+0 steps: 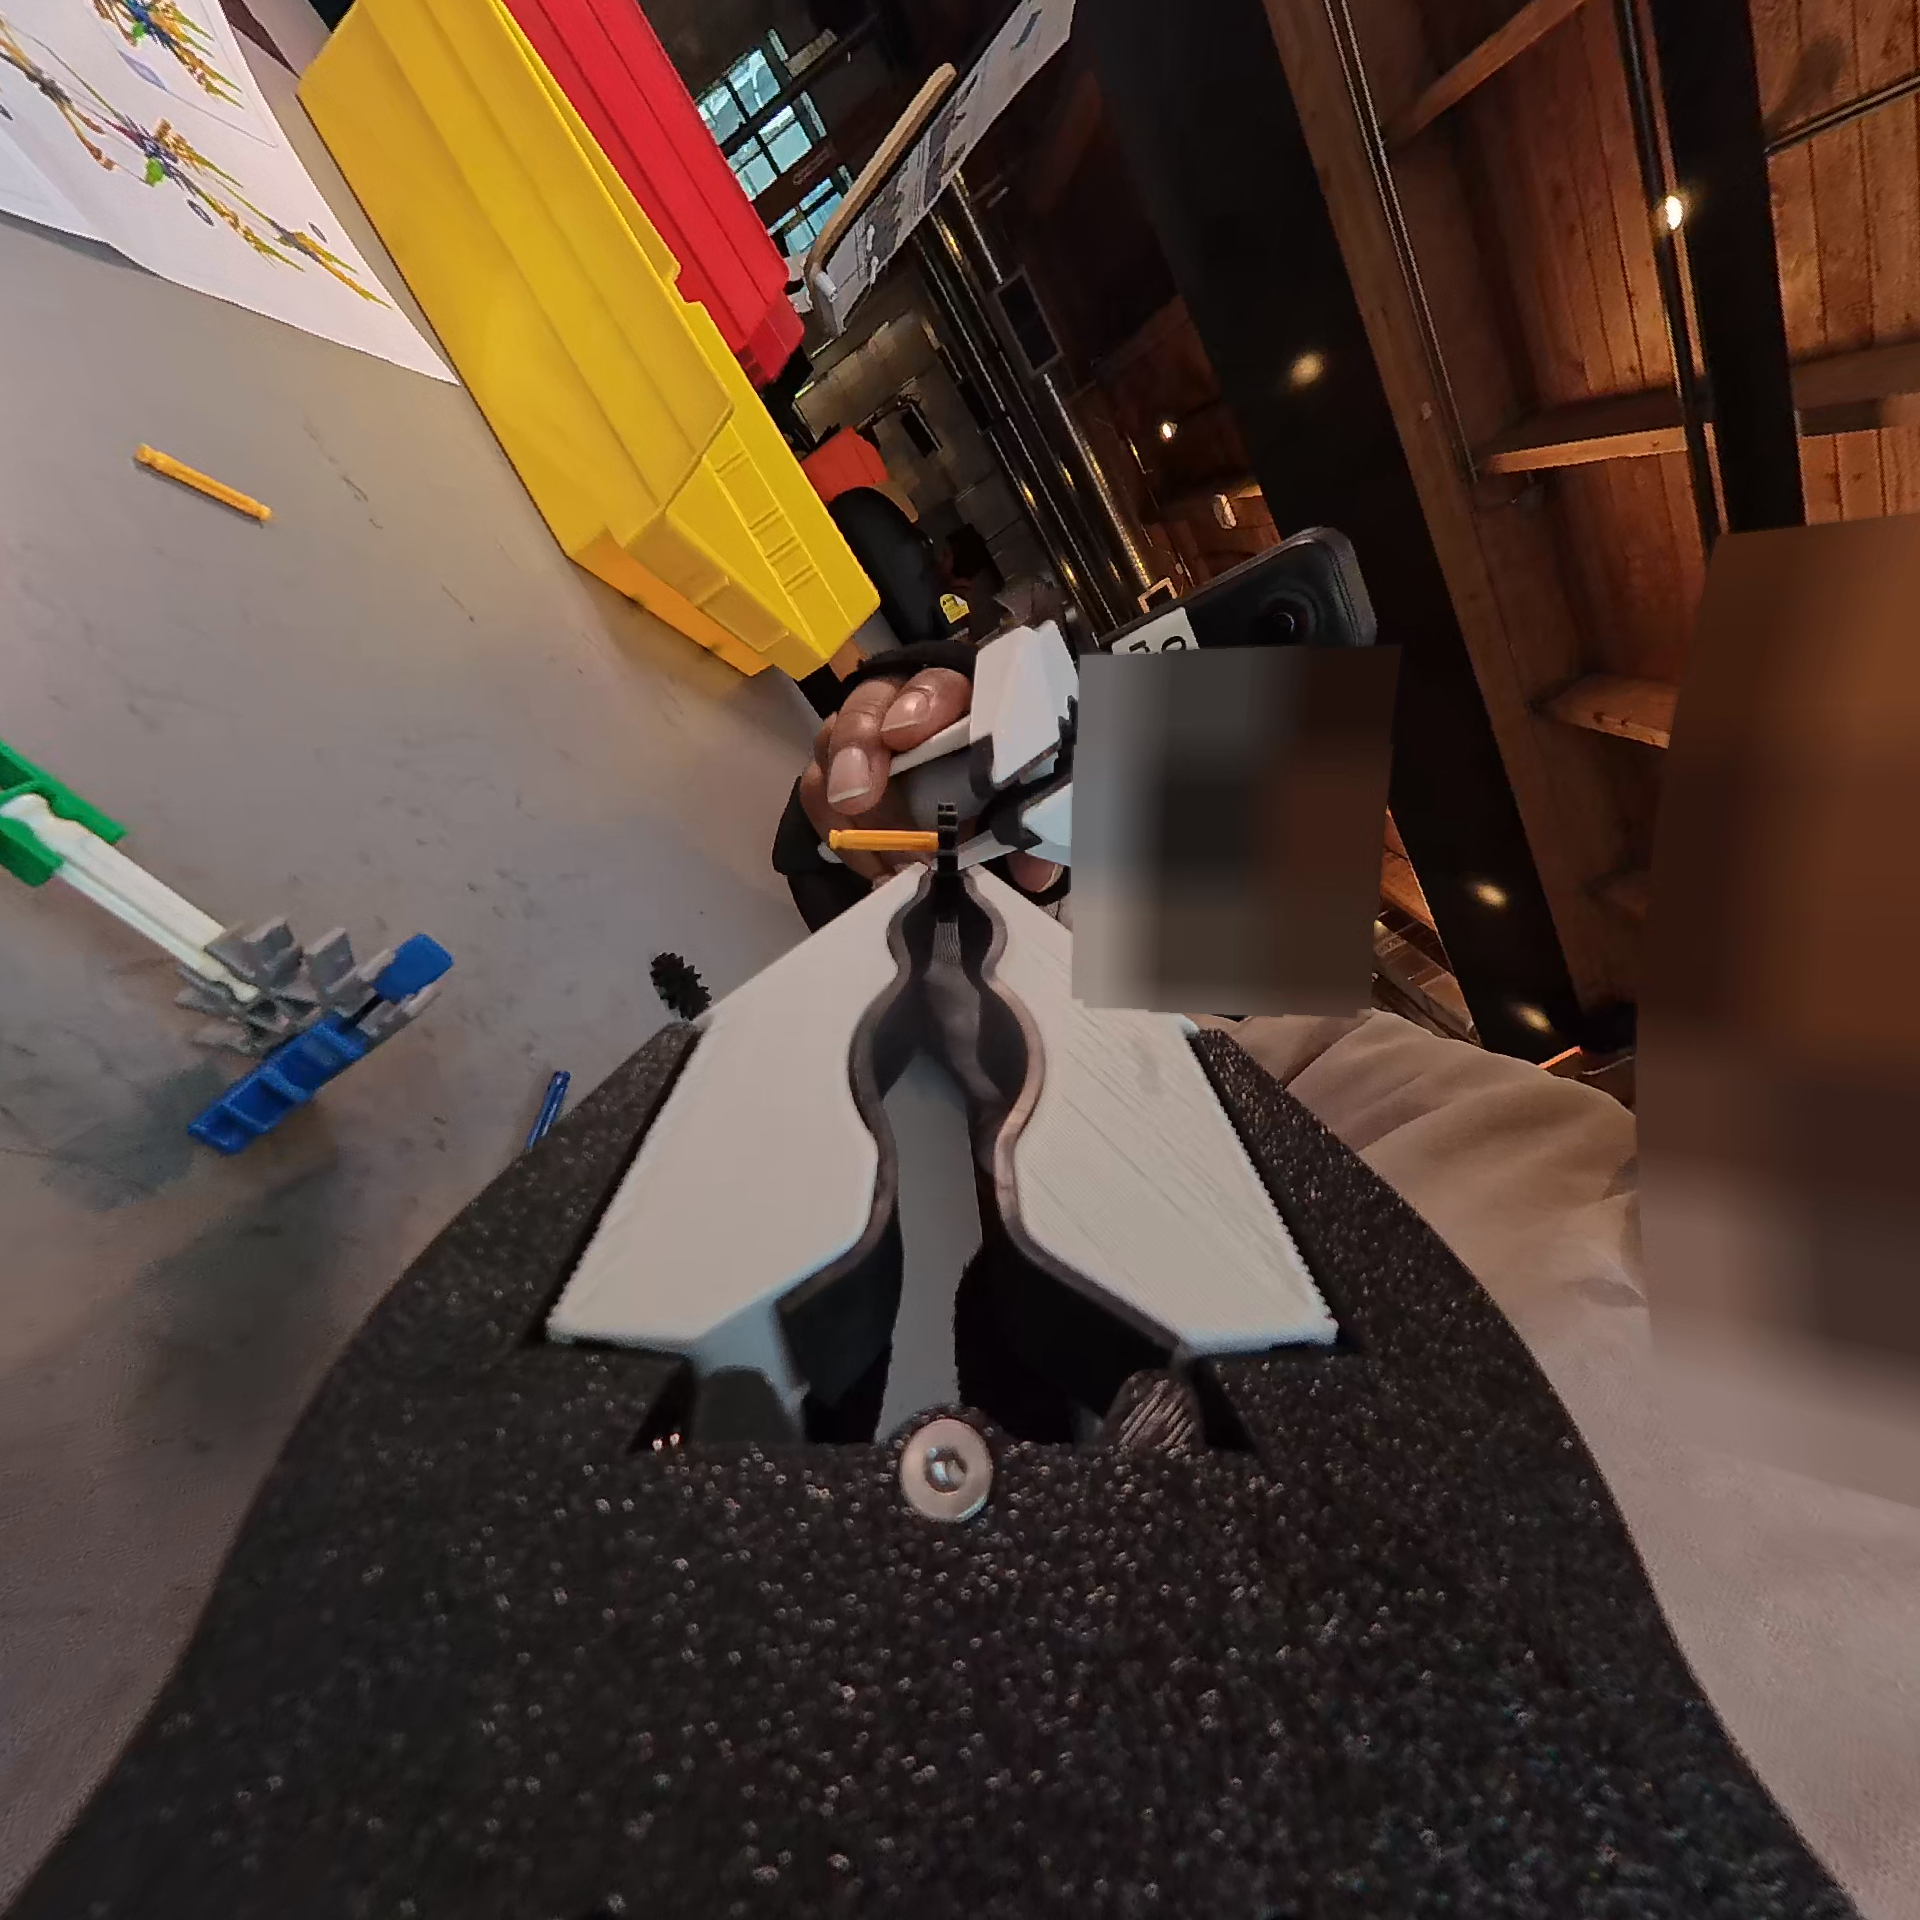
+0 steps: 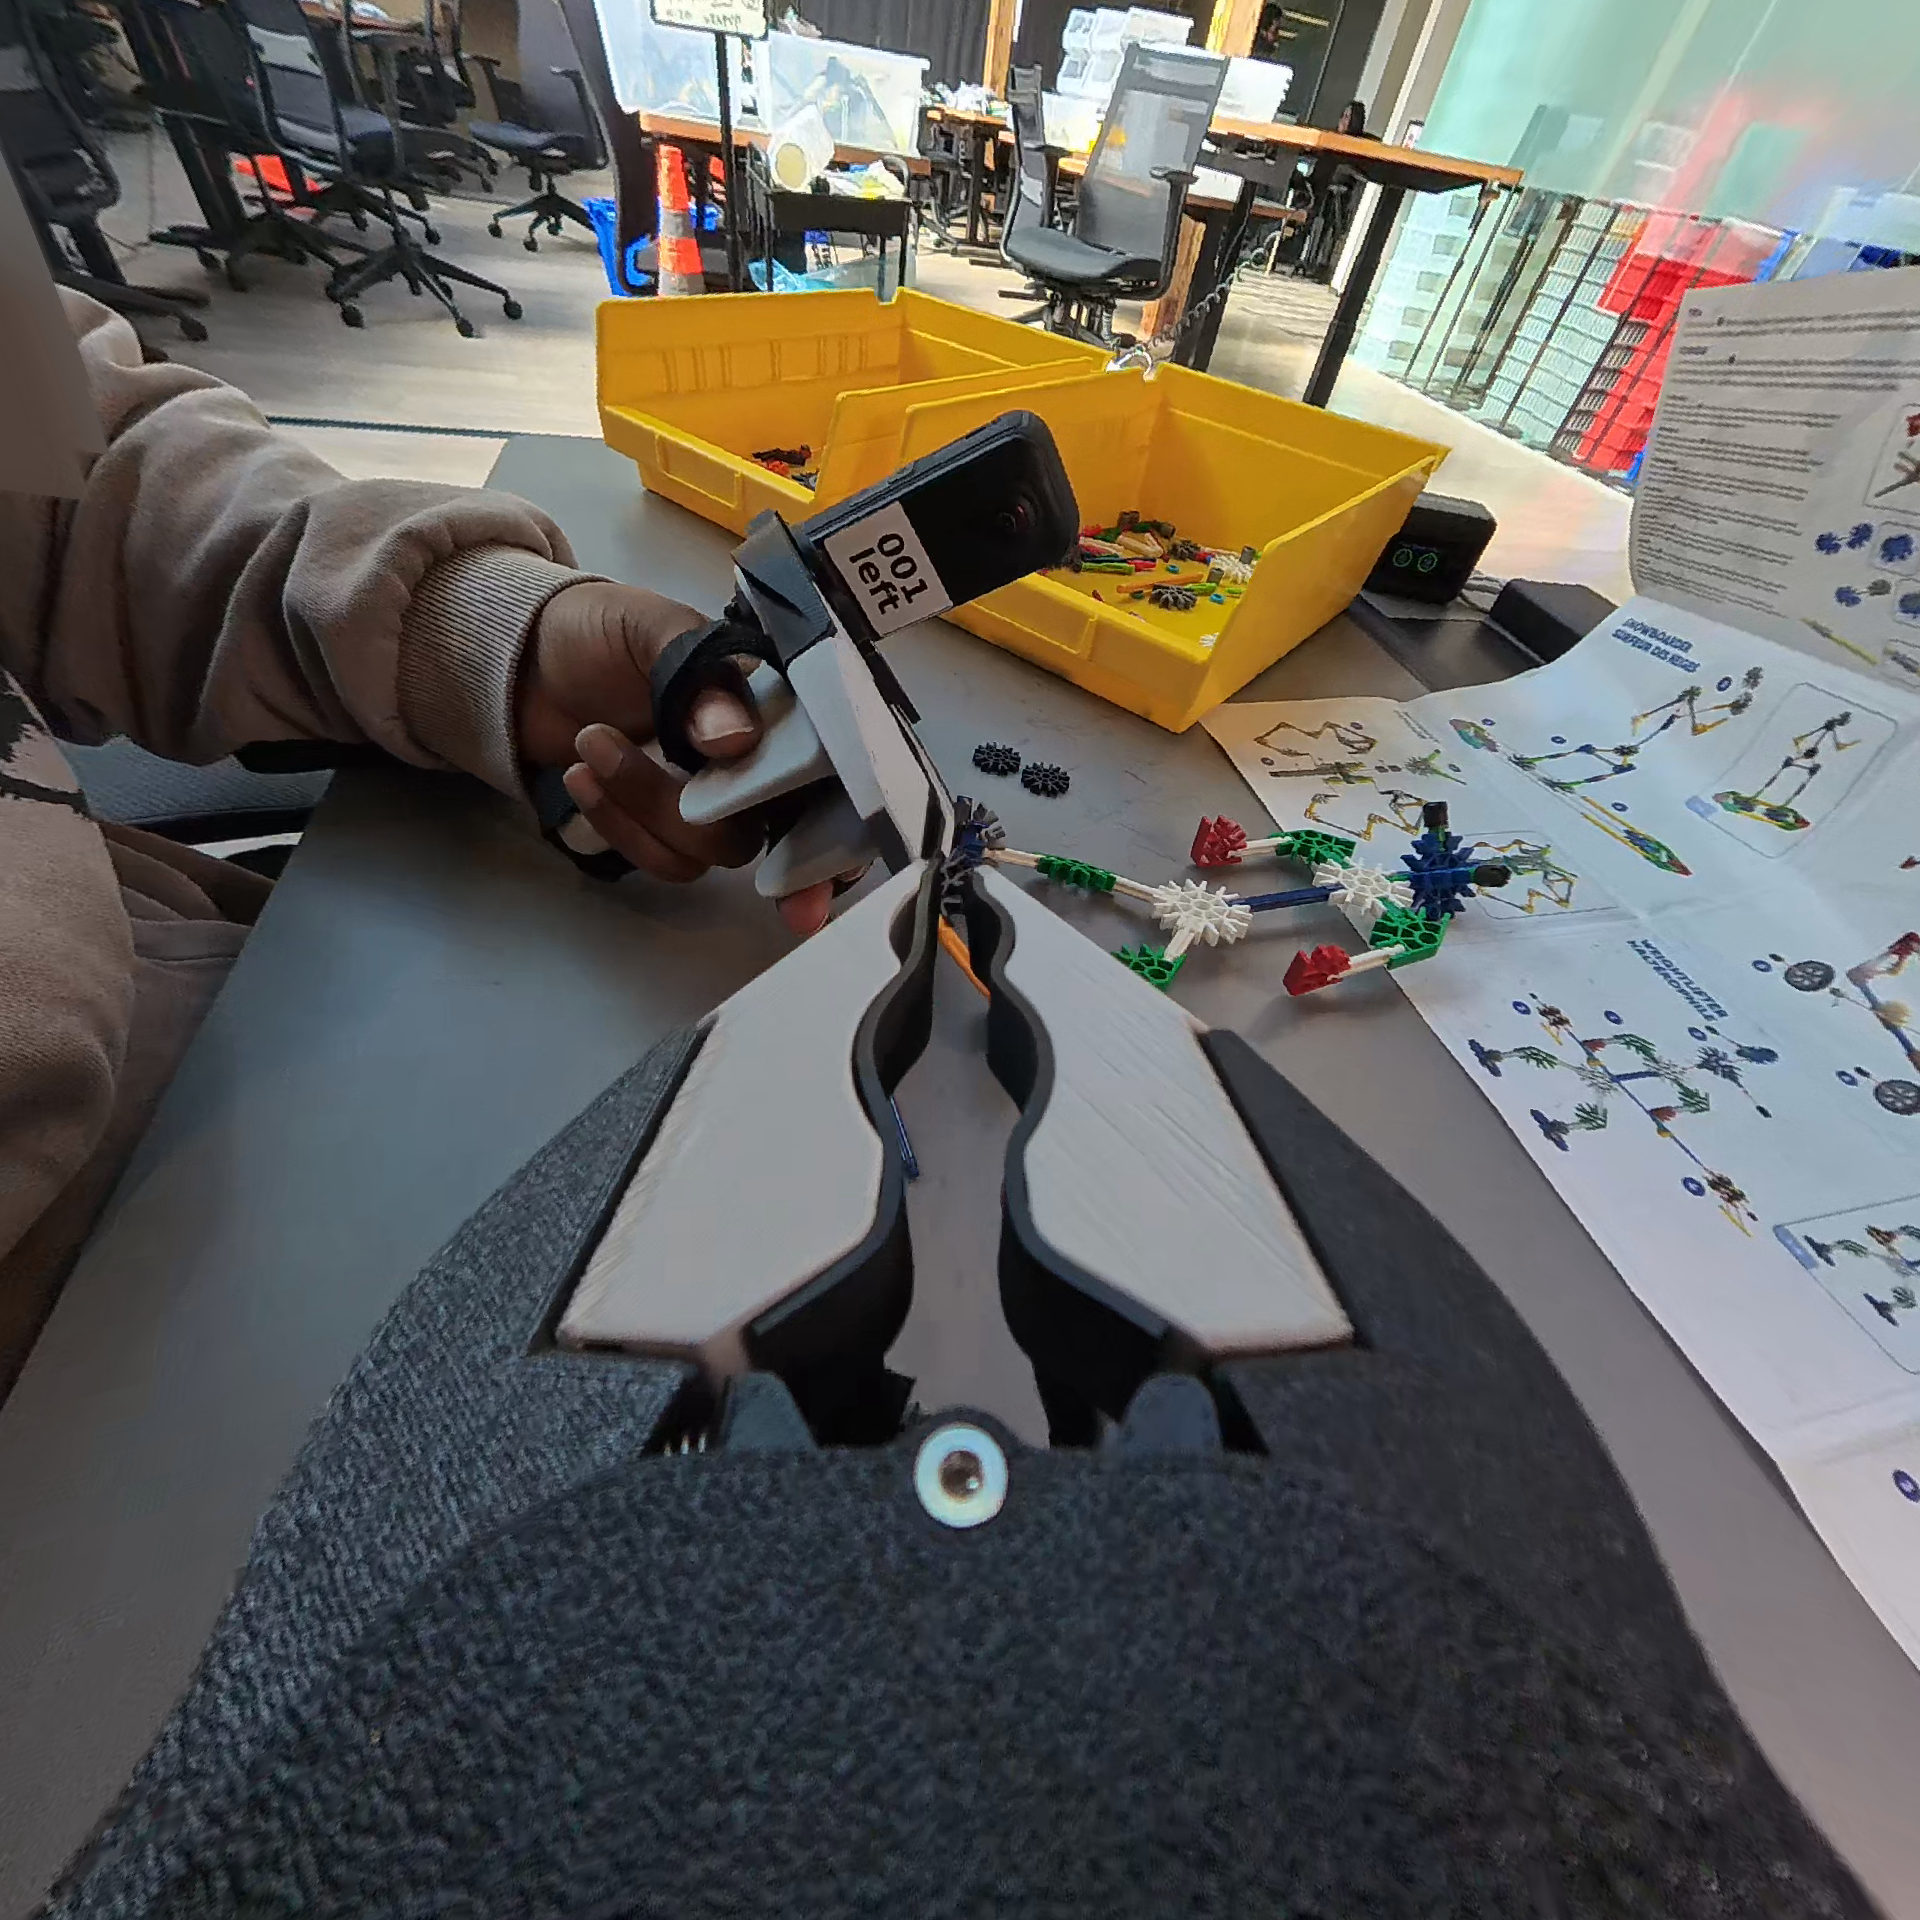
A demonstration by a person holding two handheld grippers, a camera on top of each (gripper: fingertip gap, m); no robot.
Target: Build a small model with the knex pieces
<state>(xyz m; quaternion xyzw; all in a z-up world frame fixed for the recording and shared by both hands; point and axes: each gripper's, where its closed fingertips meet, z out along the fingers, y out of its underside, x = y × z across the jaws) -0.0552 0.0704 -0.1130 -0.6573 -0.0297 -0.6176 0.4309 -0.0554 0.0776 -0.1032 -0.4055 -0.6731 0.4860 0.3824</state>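
Black foam is seen closest, with each claw past it. A small black connector [image 1: 945,831] with an orange rod [image 1: 883,840] stuck in it is pinched by the left claw [image 1: 943,883]. That same orange rod [image 2: 961,961] is squeezed by the right claw [image 2: 954,883]. A colourful toy frame [image 2: 1299,899] lies on the grey desk [image 2: 364,987], near yellow bins [image 2: 1195,644].

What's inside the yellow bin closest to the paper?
The yellow bin holds a heap of small colourful building pieces and dark gears. Its near wall hides part of the bottom.
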